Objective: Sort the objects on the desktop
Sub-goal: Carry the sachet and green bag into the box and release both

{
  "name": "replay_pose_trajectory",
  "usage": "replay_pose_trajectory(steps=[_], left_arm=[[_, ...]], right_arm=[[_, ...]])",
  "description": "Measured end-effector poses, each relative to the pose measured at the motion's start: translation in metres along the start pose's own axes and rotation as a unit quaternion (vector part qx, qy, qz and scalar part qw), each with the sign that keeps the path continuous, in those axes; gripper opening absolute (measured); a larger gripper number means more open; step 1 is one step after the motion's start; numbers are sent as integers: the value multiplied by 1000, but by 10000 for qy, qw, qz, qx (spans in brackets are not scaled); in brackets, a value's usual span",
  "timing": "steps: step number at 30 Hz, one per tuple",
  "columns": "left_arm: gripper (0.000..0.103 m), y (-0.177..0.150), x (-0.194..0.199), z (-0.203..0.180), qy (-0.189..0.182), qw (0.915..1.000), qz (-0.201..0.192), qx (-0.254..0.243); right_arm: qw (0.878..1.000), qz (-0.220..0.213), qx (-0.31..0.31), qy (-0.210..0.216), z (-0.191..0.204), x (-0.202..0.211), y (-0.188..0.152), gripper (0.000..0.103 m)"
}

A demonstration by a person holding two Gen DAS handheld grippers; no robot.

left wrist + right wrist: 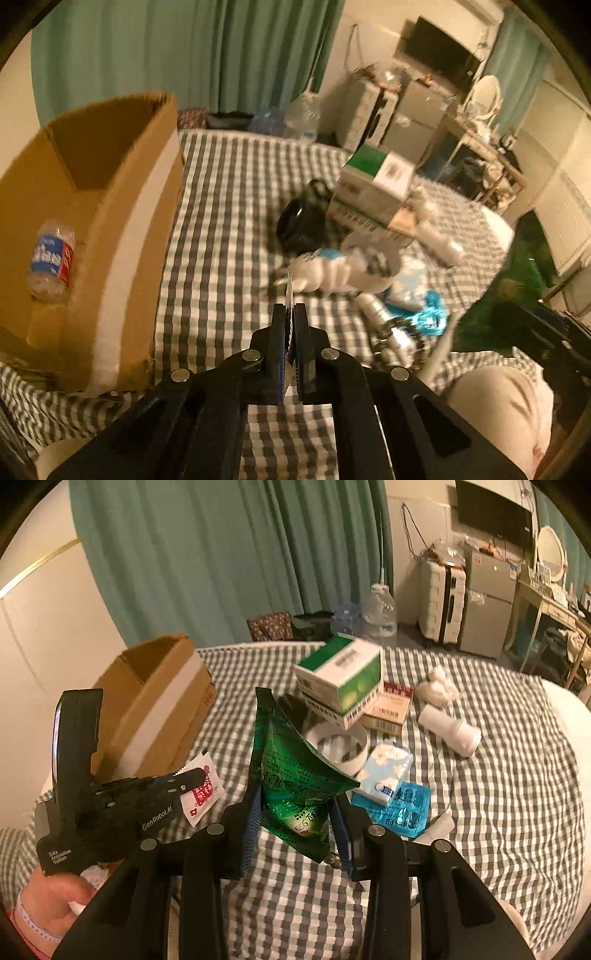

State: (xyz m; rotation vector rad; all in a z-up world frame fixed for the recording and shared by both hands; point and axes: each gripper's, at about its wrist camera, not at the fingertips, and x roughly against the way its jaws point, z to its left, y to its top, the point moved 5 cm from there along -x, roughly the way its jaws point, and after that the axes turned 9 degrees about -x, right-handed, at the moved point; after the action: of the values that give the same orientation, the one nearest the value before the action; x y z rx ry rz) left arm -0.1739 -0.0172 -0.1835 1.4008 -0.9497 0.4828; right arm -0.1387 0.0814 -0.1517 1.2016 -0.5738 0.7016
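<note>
"GenRobot.AI" on the left gripper (pixel 192 777), "999" on the green packet (pixel 295 775)

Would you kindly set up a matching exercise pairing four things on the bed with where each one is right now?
Things:
1. green foil pouch
2. red-and-white sachet
3. plastic bottle
4. green-and-white box

Places:
A. inside the cardboard box
B. stacked on another carton
C. in the left gripper
D. in the right gripper

Pairs: 1-D, 2-C, 3-A, 4-B
</note>
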Motion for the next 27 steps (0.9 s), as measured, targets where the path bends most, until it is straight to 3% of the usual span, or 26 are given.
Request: replay_pose_trajectory(steps=[13, 27], left_arm=[[4, 38, 88, 32, 138, 9978, -647, -39], [4, 43, 123, 119, 650, 9938, -847, 313]], right_arm=[[9973, -429, 460, 372, 75, 55, 23, 36], [9907, -207, 1009, 889, 167, 32, 27, 36]])
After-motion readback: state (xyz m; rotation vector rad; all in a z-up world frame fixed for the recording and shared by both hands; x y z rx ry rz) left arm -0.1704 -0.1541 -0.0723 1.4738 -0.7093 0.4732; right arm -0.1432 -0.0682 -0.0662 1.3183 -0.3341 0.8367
